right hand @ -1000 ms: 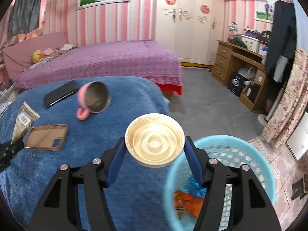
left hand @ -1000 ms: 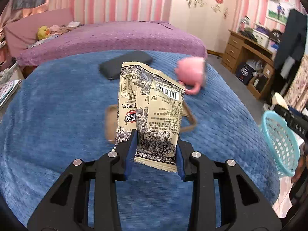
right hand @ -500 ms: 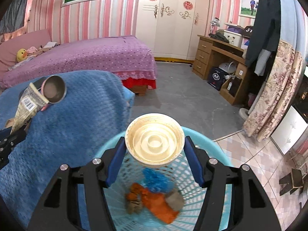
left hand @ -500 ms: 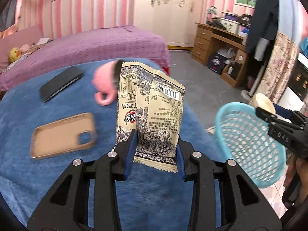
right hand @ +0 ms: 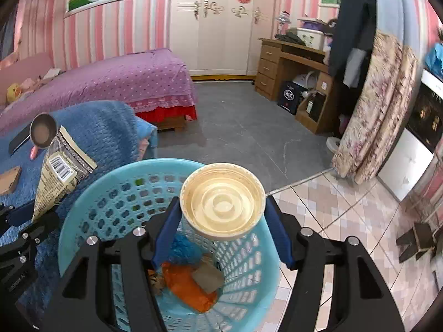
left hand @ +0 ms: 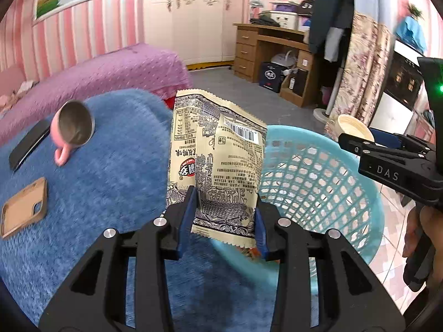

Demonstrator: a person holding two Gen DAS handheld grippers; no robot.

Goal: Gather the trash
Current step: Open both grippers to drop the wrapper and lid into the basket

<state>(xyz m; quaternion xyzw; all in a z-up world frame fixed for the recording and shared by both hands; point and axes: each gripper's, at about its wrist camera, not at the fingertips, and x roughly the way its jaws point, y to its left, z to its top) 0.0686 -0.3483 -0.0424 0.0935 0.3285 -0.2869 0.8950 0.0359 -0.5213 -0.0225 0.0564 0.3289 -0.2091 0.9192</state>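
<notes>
My left gripper [left hand: 225, 215] is shut on a beige printed snack wrapper [left hand: 218, 160], held upright at the near rim of the light blue mesh basket [left hand: 318, 177]. My right gripper [right hand: 221, 221] is shut on a cream plastic lid [right hand: 223, 200], held over the basket [right hand: 116, 193]. The basket holds an orange wrapper [right hand: 188, 285], a blue wad [right hand: 184, 246] and a brown scrap [right hand: 207, 276]. The wrapper [right hand: 59, 171] shows at the basket's left rim in the right wrist view. The lid [left hand: 355, 130] and right gripper show at the right in the left wrist view.
A blue blanket [left hand: 110, 166] carries a pink cup [left hand: 73, 130] on its side, a tan phone case [left hand: 25, 207] and a dark phone [left hand: 27, 145]. Behind are a purple bed [right hand: 116, 77], a wooden desk [right hand: 293, 58] and tiled floor [right hand: 346, 202].
Both grippers have swung right from the blanket to the basket. The lid now hangs over the basket's inside and the wrapper has reached its rim.
</notes>
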